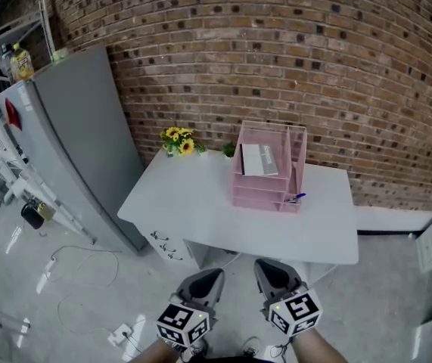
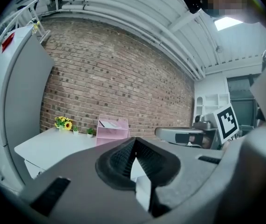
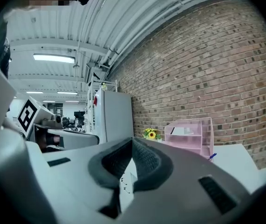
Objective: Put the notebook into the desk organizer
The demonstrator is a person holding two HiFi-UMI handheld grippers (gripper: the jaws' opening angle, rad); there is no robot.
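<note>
A pink desk organizer stands at the back of the white desk, close to the brick wall. A grey-white notebook lies in its top tier. Both grippers hang well short of the desk's front edge, over the floor. My left gripper is shut and holds nothing. My right gripper beside it is also shut and holds nothing. In the left gripper view the left gripper points toward the desk, with the organizer far off. The right gripper shows the organizer at its right.
A tall grey cabinet stands against the desk's left side, a bottle on top. Sunflowers and a small green plant sit at the desk's back. A blue pen sticks out of the organizer. Cables lie on the floor.
</note>
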